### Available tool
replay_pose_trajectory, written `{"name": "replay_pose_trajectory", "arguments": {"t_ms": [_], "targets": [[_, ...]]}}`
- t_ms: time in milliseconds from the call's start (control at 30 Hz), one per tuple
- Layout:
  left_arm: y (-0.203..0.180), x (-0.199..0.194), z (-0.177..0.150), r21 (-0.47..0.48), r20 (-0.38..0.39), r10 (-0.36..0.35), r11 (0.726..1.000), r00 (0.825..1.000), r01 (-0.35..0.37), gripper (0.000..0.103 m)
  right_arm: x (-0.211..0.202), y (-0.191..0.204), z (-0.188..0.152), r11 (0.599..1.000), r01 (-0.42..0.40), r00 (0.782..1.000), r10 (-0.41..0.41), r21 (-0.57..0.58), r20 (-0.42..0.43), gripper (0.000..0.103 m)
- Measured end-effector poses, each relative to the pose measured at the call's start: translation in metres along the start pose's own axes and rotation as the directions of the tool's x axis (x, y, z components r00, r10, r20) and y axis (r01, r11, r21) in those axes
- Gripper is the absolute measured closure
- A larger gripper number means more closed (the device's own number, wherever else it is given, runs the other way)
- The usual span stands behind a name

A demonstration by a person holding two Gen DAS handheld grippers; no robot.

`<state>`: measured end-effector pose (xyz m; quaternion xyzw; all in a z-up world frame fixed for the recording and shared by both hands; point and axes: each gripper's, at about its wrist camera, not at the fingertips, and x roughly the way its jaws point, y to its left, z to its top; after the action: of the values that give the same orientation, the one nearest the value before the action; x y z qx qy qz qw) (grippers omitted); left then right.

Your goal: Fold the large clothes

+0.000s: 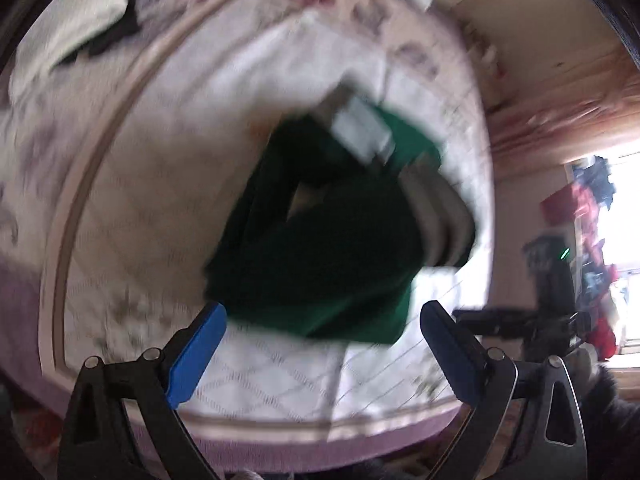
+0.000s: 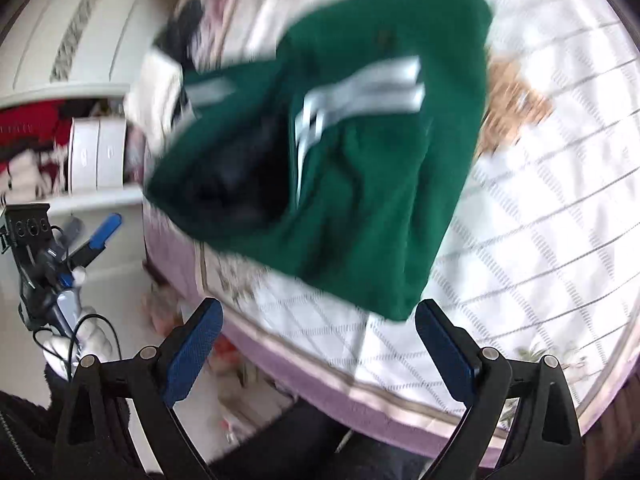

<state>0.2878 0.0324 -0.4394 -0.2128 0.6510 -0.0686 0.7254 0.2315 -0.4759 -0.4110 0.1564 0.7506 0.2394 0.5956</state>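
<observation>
A dark green garment (image 1: 320, 232) with white stripes (image 2: 360, 88) lies folded into a rough block on the white quilted bed cover (image 1: 140, 200). Both views are blurred by motion. My left gripper (image 1: 324, 312) hangs above the garment's near edge, its blue fingers wide apart with nothing between them. In the right wrist view the same garment (image 2: 360, 200) lies ahead of my right gripper (image 2: 319, 310), which is also open and empty, just off the garment's near corner. The left gripper (image 2: 90, 230) also shows at the left of that view, beside the bed.
The bed (image 2: 540, 240) has a lilac border along its near edge. Dark clothing (image 1: 120, 20) lies at its far end. A white cabinet (image 2: 80, 40) with red items stands to the left. A tan patch (image 2: 516, 100) marks the cover. A bright window (image 1: 624, 240) is at the right.
</observation>
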Motion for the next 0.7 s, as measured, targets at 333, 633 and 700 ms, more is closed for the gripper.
{"name": "replay_pose_trajectory", "arguments": {"t_ms": [333, 633, 700], "targets": [[0.027, 0.064, 0.024, -0.099, 0.018, 0.134, 0.986, 0.991, -0.131, 0.004, 0.063, 0.009, 0.115, 0.996, 0.002, 0.974, -0.022, 0.088, 0.225, 0.027], [0.056, 0.106, 0.067, -0.146, 0.014, 0.155, 0.978, 0.988, -0.151, 0.004, 0.029, -0.012, 0.113, 0.994, 0.015, 0.985, -0.034, 0.111, 0.171, 0.019], [0.059, 0.111, 0.07, -0.155, 0.008, 0.143, 0.978, 0.99, -0.14, 0.0, 0.004, -0.024, 0.105, 0.991, 0.049, 0.98, -0.072, 0.126, 0.188, 0.006]]}}
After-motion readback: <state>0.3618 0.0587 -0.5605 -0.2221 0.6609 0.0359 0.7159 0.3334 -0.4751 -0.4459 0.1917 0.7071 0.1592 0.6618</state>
